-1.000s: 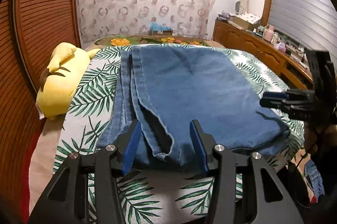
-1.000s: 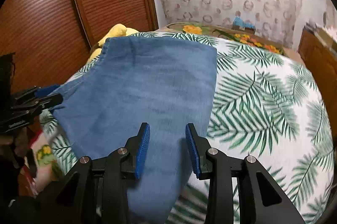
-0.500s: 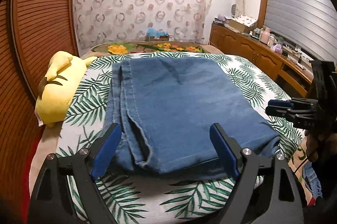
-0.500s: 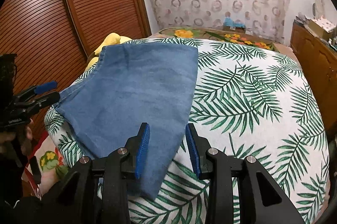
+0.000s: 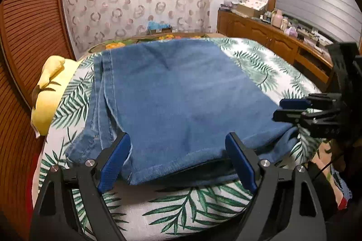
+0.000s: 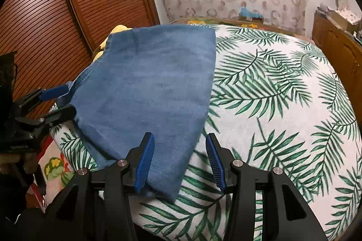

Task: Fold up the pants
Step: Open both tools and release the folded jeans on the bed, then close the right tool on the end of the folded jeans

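The folded pants [image 5: 181,96] lie on the bed [image 6: 282,105]; both the left gripper [image 5: 178,161] and right gripper [image 6: 179,164] have fingers apart, holding nothing.

Pants [image 5: 181,100] on bedspread [image 5: 267,66], pillow [image 5: 47,94] left (at the bed's edge), cabinet [image 5: 260,32] right

Left wrist view: low at the bed's [image 5: 172,213] near edge, facing the far wall, close to the jeans [image 5: 181,96]. Right wrist view: similar, apparently further right. Both share the jeans and bed.
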Tool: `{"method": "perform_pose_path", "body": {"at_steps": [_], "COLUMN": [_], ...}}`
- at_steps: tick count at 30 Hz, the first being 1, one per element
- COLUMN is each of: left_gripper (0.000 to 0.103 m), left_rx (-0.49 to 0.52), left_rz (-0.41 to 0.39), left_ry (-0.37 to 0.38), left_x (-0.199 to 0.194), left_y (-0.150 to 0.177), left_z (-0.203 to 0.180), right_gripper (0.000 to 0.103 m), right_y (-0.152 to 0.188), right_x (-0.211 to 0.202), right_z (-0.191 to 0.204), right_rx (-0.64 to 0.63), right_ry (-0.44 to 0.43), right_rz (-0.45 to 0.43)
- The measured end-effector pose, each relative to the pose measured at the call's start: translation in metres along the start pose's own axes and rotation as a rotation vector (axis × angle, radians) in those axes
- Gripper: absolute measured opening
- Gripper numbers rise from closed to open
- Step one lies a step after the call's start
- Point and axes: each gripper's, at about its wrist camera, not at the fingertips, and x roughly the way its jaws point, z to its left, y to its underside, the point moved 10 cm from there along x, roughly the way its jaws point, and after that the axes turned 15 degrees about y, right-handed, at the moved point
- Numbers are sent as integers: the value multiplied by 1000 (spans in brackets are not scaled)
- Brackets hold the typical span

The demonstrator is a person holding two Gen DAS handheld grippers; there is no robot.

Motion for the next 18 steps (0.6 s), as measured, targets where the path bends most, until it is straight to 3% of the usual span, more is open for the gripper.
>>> {"method": "perform_pose_path", "body": {"at_steps": [6,14,18], "left_gripper": [86,86,86], "left_rx": [-13,-7,-4], "left_rz": [58,72,73], "left_ry": [-11,-18,-20], "left_x": [13,13,14], "left_y": [18,24,25], "left_z": [6,12,12], "right_gripper": [49,49,27], "right_y": [4,3,2], "right_x": [11,20,20], "right_z": [4,9,14], "right_rx": [18,21,20], "right_ry": [-26,-68,-112], "right_rz": [33,34,31]}}
